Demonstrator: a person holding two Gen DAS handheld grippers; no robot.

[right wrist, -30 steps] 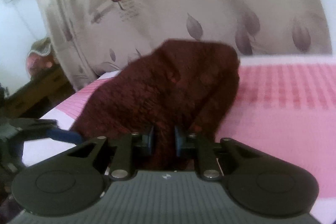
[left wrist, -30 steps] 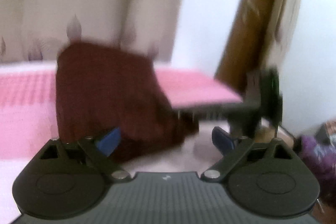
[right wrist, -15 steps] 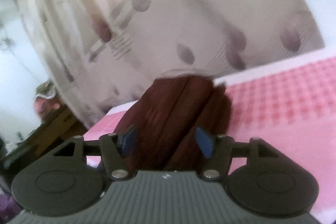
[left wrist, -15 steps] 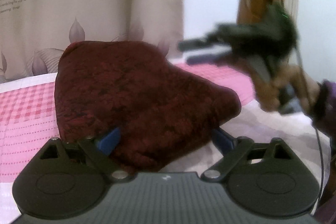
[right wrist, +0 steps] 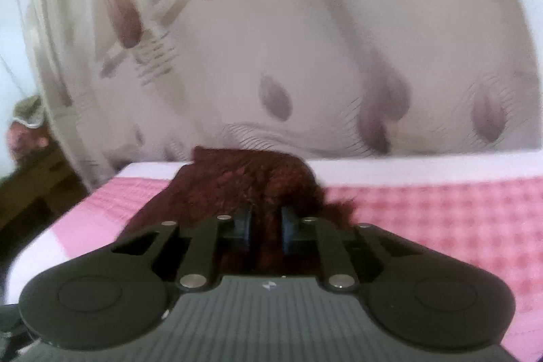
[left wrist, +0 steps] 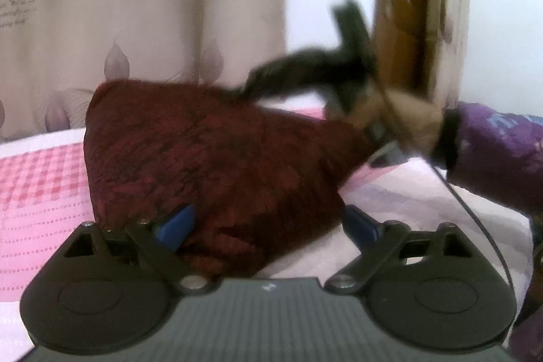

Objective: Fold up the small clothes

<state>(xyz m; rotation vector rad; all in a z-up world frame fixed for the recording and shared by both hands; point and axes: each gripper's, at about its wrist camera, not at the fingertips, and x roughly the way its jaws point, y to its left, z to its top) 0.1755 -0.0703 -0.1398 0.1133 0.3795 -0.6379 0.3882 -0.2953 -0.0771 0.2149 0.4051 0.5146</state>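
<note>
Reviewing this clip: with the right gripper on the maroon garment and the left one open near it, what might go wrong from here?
1. The right gripper, whose jaws have just been closing, pinches a bunched edge of the maroon garment; it may grab several layers and spoil the fold.
2. The left gripper is open with cloth between its fingers, unpressed; the near end could drag across the pink checked sheet.
3. Blur suggests fast motion; the grip might slip.

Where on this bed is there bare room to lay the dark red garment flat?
Bare pink checked bedspread lies right of the fuzzy dark red garment, bordered behind by the leaf-print curtain. A narrower pink strip runs left to the bed's edge. Crowded: the middle, where the right claw pinches the garment.
</note>
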